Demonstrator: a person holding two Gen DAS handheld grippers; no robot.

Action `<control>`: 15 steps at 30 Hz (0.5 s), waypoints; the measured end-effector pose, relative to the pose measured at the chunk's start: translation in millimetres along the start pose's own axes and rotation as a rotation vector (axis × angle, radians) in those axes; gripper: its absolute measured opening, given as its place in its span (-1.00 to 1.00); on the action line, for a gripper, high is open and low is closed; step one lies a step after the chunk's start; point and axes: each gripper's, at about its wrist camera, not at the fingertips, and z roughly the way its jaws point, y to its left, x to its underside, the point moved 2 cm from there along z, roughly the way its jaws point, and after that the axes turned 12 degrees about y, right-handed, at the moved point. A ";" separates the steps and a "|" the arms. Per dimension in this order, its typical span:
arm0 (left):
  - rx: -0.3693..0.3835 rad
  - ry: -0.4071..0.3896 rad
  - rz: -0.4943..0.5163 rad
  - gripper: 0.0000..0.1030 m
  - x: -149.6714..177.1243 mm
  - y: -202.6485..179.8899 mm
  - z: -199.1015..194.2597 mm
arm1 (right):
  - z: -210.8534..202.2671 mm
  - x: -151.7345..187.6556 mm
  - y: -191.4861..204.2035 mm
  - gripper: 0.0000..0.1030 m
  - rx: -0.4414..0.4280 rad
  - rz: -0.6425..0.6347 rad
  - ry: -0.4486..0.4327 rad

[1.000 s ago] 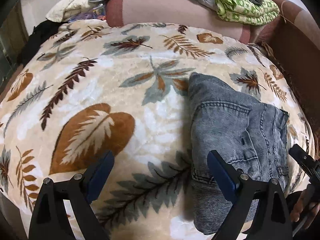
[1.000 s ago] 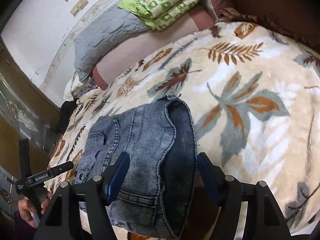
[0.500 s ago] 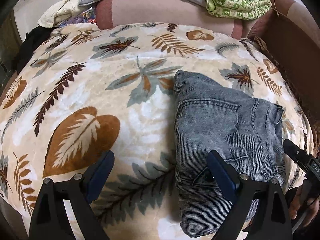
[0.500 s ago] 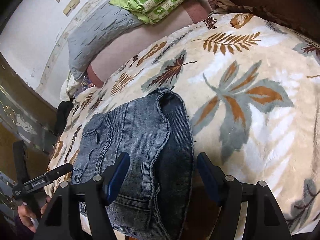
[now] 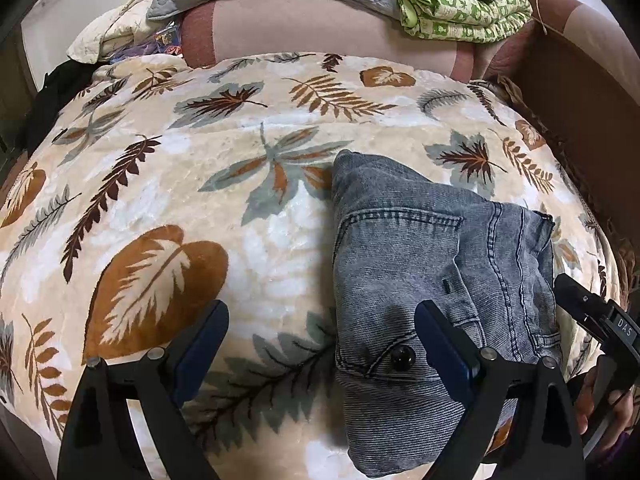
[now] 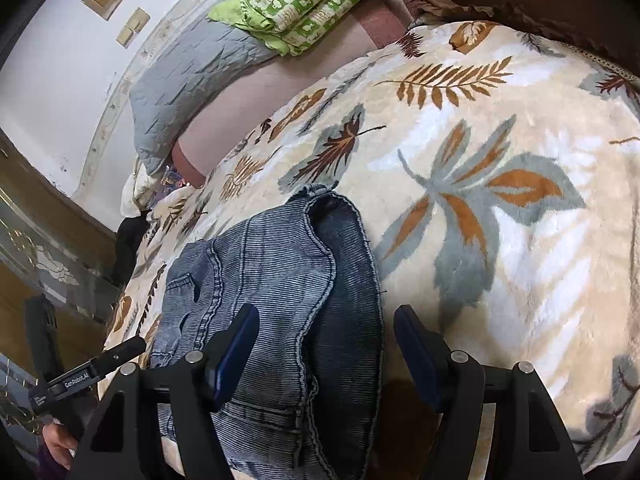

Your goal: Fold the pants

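Where open right claw (image 6: 322,346) hovers: pants (image 6: 280,280).

The jeans (image 5: 420,264) run off the bottom edge below the left tongs (image 5: 320,344), so their near end cannot be seen; the tongs' right finger (image 5: 444,344) covers part of the denim around the dark button (image 5: 401,356). In the right wrist view the jeans (image 6: 280,280) also leave the bottom edge between the right tongs' (image 6: 324,344) fingers, and the left finger (image 6: 236,344) hides a strip of them. How many layers lie folded cannot be told. Far beyond both tongs, the green cloth (image 6: 304,4) is cut by the top edge. The hand (image 5: 612,412) by the right edge shows only partly.
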 end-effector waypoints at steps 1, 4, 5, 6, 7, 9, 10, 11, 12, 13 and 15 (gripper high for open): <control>0.003 -0.005 -0.003 0.84 -0.4 1.2 -1.1 | 0.4 0.0 0.5 0.42 0.000 -0.002 0.001; 0.016 -0.010 -0.006 0.84 -1.7 2.4 -4.4 | 1.5 -0.4 0.5 0.42 -0.002 -0.004 0.006; 0.016 -0.013 0.001 0.84 -2.1 1.4 -5.3 | 2.0 -0.4 0.4 0.42 -0.003 -0.004 0.009; 0.015 -0.015 0.009 0.84 -2.5 0.1 -5.9 | 2.3 -0.4 0.3 0.42 0.001 -0.004 0.010; 0.018 -0.017 0.017 0.84 -2.7 -1.2 -5.8 | 2.6 -0.4 0.1 0.42 0.002 -0.003 0.010; 0.022 -0.010 0.026 0.84 -2.8 -3.0 -3.7 | 3.7 -0.6 -0.4 0.42 0.001 -0.001 0.016; 0.024 -0.001 0.026 0.84 -2.7 -2.9 -1.2 | 3.9 -0.6 -0.6 0.42 0.004 0.000 0.017; 0.028 0.006 0.022 0.84 -2.4 -2.4 0.8 | 3.9 -0.6 -0.7 0.42 0.007 0.000 0.015; 0.039 0.016 0.015 0.84 -1.4 -1.5 3.9 | 3.5 -0.5 -1.1 0.42 0.006 0.002 0.013; 0.048 0.023 0.012 0.84 -0.4 -1.2 5.6 | 2.7 -0.7 -2.0 0.42 0.004 0.006 0.009; 0.062 0.035 0.011 0.84 1.1 -2.5 9.2 | 0.1 -1.6 -5.9 0.42 0.001 0.028 -0.007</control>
